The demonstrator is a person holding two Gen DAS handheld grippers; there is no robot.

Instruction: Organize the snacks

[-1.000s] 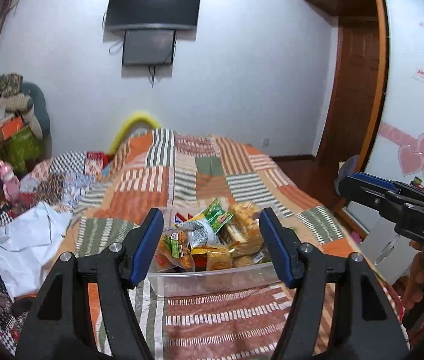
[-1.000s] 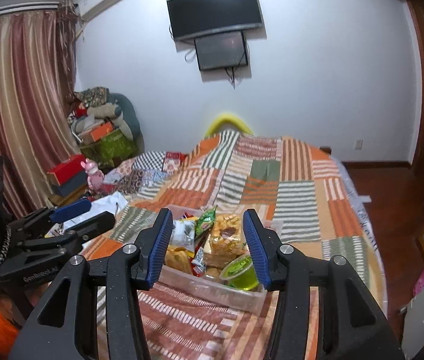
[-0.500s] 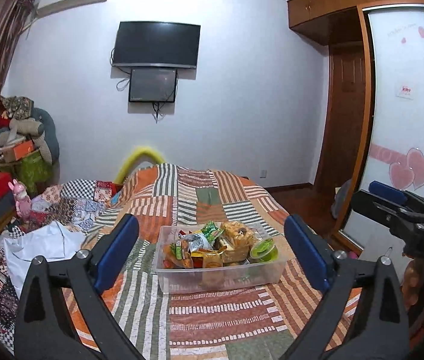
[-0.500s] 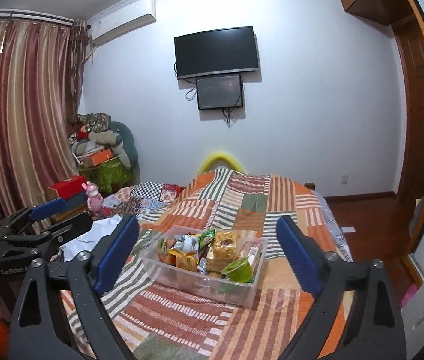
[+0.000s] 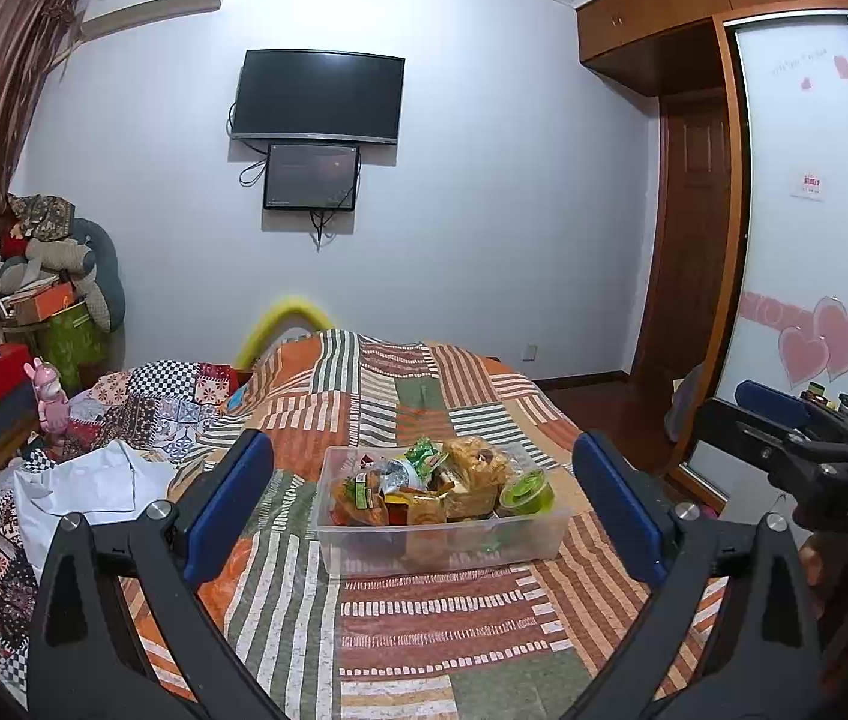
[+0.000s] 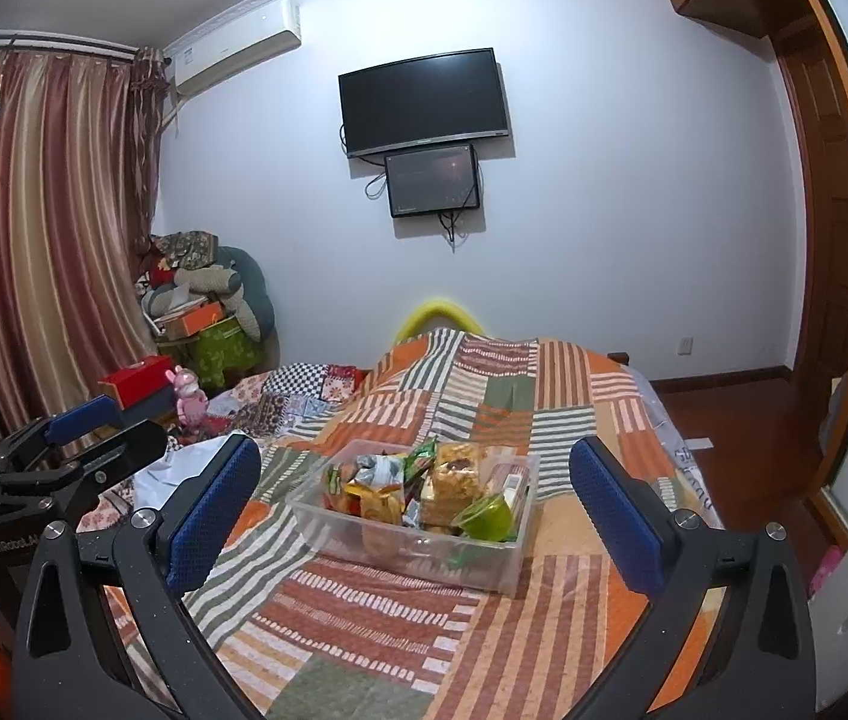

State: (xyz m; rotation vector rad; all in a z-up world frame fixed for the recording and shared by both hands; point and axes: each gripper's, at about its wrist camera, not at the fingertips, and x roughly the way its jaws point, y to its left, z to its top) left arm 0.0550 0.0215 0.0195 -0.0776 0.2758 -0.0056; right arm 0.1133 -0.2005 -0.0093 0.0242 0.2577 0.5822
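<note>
I hold the left gripper and right gripper with jaws spread wide, empty. The clear bin of snack packets and a green cup sits on the patchwork bedspread, beyond both grippers.

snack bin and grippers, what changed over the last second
Both grippers, left gripper and right gripper, backed away from the snack bin and their jaws opened wide; neither holds anything. The bin, its packets and the green jelly cup stayed put on the quilt.
</note>
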